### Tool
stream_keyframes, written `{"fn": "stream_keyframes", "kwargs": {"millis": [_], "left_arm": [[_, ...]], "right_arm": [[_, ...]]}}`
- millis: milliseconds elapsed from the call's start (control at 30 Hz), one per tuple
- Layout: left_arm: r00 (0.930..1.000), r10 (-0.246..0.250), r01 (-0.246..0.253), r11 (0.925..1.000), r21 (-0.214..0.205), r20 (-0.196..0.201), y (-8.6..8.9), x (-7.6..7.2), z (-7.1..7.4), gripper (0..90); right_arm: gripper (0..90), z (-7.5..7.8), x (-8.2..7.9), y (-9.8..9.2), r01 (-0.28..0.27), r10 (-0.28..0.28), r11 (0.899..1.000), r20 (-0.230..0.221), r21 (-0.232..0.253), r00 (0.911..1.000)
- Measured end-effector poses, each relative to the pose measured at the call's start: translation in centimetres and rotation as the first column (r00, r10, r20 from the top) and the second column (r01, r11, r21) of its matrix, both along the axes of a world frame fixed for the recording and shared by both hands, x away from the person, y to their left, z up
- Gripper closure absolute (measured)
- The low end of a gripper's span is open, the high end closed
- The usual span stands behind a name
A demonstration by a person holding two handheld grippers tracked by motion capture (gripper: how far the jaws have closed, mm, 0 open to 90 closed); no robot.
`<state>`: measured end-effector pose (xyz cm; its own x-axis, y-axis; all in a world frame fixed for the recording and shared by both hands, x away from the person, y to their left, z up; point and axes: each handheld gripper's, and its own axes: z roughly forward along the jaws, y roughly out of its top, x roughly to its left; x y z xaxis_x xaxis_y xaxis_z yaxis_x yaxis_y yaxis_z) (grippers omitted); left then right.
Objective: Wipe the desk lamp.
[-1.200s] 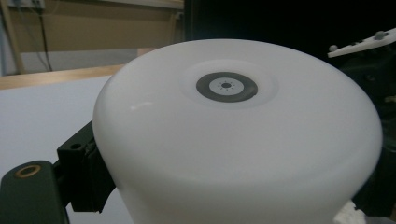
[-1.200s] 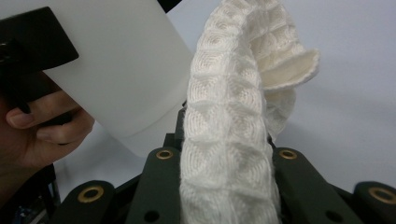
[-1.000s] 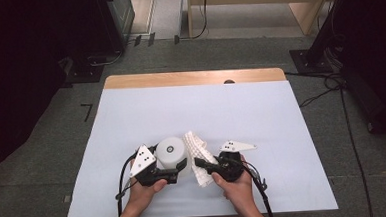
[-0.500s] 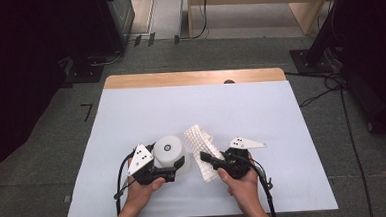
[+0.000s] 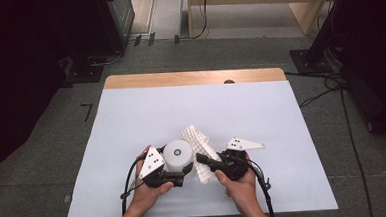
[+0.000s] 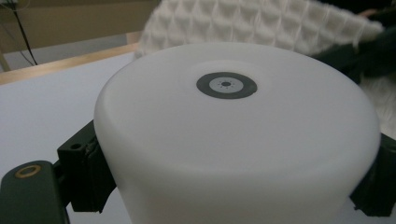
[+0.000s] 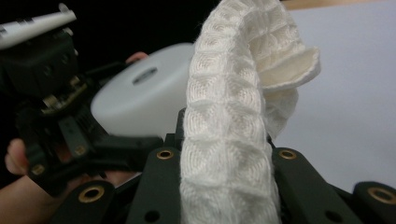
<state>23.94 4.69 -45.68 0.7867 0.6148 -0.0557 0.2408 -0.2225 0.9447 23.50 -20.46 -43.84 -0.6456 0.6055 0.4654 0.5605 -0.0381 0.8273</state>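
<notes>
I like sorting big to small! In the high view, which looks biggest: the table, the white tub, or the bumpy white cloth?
1. table, by far.
2. bumpy white cloth and white tub look alike; part of the cloth is hidden, so no ranking.

1. The white waffle-weave cloth [image 5: 199,149], clamped in the right hand-held gripper [image 5: 207,162], has swung over. A second ago it stood fairly upright between the two hands; now its free end leans away from me and to the left, behind the white round container [image 5: 178,155].
2. The right hand-held gripper has turned a little. Its grey three-cornered plate [image 5: 243,144] now points further out to the right than before.
3. The cloth looks closer to the container than it was, perhaps brushing its far side, though from above I cannot be sure they touch.
</notes>
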Motion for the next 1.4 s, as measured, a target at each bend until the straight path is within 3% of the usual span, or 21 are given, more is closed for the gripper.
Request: {"fn": "stream_keyframes", "kwargs": {"millis": [100,233,300,467,600,767,900,1033,1100,1267,1300,1400], "left_arm": [[0.9999,-0.004,0.004,0.9996,0.028,0.009,-0.3,-0.1,-0.1,8.8],[0.9999,-0.006,0.006,0.9995,0.032,0.012,-0.4,-0.1,-0.2,8.8],[0.9998,-0.008,0.007,0.9995,0.029,0.015,-0.4,-0.1,-0.2,8.8],[0.9986,0.016,-0.018,0.9991,0.039,0.049,-0.3,0.3,-0.3,8.8],[0.9974,0.039,-0.043,0.9968,0.066,0.059,0.1,0.7,-0.9,8.7],[0.9983,0.04,-0.042,0.9975,0.057,0.042,0.6,1.1,-1.2,8.3],[0.9937,0.104,-0.107,0.9916,0.074,0.044,0.4,0.7,-1.1,0.0],[0.981,0.189,-0.192,0.978,0.081,0.042,-0.1,-0.2,-1.2,0.0],[0.9687,0.246,-0.248,0.9644,0.092,0.035,-0.7,-0.6,-1.3,0.0],[0.9144,0.405,-0.402,0.9044,0.143,0.013,-2.5,-1.4,-1.9,0.0],[0.9087,0.417,-0.414,0.8981,0.148,0.013,-2.7,-1.4,-1.9,0.1],[0.9109,0.412,-0.411,0.9013,0.136,0.029,-2.6,-1.5,-1.8,5.8]], "right_arm": [[74.1,0.9,-0.3,-0.4,0.003,-0.003,1.0,0.025,0.018,0.9997],[74.0,1.6,-0.4,-0.6,0.002,-0.003,1.0,0.043,0.029,0.9991],[74.1,1.3,-0.3,-0.6,0.0,-0.001,1.0,0.038,0.025,0.9993],[74.0,-0.7,0.7,-0.5,0.009,-0.01,1.0,-0.044,-0.019,0.999],[74.0,-1.4,1.0,-1.0,0.035,-0.037,0.999,-0.061,-0.039,0.9975],[74.0,-1.6,1.2,-1.4,0.055,-0.057,0.998,-0.058,-0.037,0.9967],[74.0,-1.8,1.2,-1.3,0.053,-0.056,0.998,-0.058,-0.044,0.9968],[74.0,-1.8,1.2,-1.4,0.056,-0.058,0.997,-0.059,-0.046,0.9965],[74.0,-1.8,1.2,-1.4,0.057,-0.06,0.997,-0.064,-0.045,0.9962],[74.0,-1.9,1.1,-1.4,0.06,-0.063,0.997,-0.06,-0.054,0.9962],[74.0,-1.9,1.1,-1.3,0.06,-0.063,0.997,-0.061,-0.057,0.9962],[74.0,-2.2,1.2,-1.2,0.056,-0.061,0.996,-0.068,-0.063,0.9959]]}}
